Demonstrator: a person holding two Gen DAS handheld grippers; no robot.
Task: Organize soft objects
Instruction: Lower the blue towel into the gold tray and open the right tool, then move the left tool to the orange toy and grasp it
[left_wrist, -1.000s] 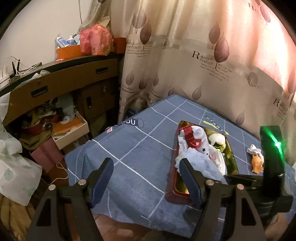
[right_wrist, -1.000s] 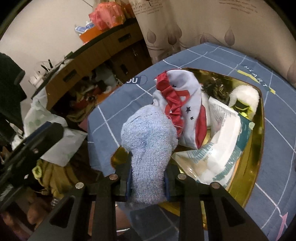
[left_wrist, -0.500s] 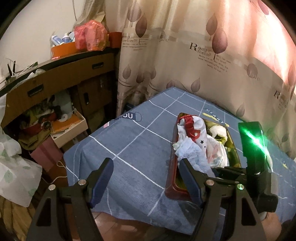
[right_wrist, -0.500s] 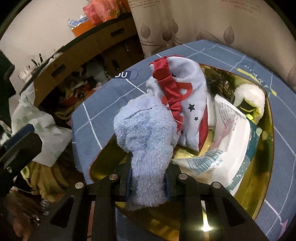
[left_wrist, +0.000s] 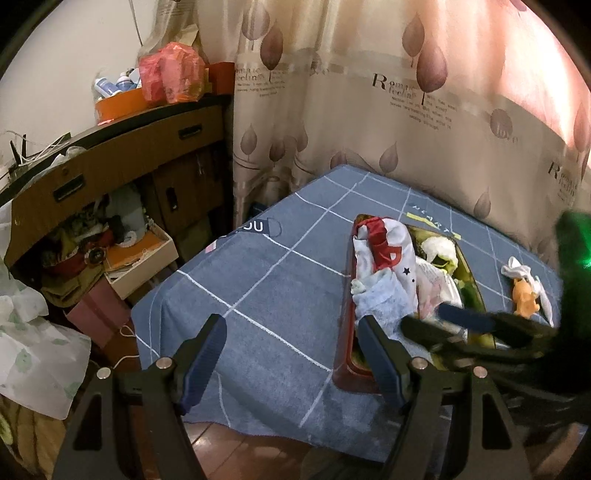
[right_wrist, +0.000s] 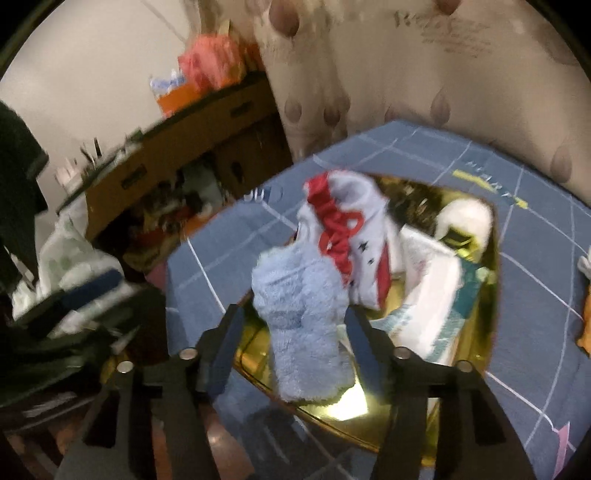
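1. Counted from left to right around the gold tray (right_wrist: 491, 295) on the blue checked tabletop (left_wrist: 258, 295): one fluffy blue sock (right_wrist: 306, 317) at the tray's near left end, one white garment with red trim (right_wrist: 354, 236) behind it, one white printed packet (right_wrist: 428, 302) to the right of that, and one white plush piece (right_wrist: 465, 218) at the tray's far right corner. Outside the tray, well to its right, lie one orange toy (left_wrist: 524, 299) and one white cloth scrap (left_wrist: 521, 269).
2. There are two grippers. The left gripper (left_wrist: 291, 362) hovers over the tabletop to the left of the tray, its jaws spread wide with nothing between them. The right gripper (right_wrist: 291, 343) sits at the tray's near edge.
3. Against half a second earlier, the right jaws have parted: they then pinched the blue sock tightly, and now both stand clear of it with a gap on each side. The right wrist view is also blurred now. The left gripper's jaws are as wide as before.
4. The blue sock lies between the right jaws without touching either, its lower end draped over the tray's near rim and its upper end leaning on the red-trimmed garment. From the left wrist view it sits in the tray's near end, just past that gripper's right finger.
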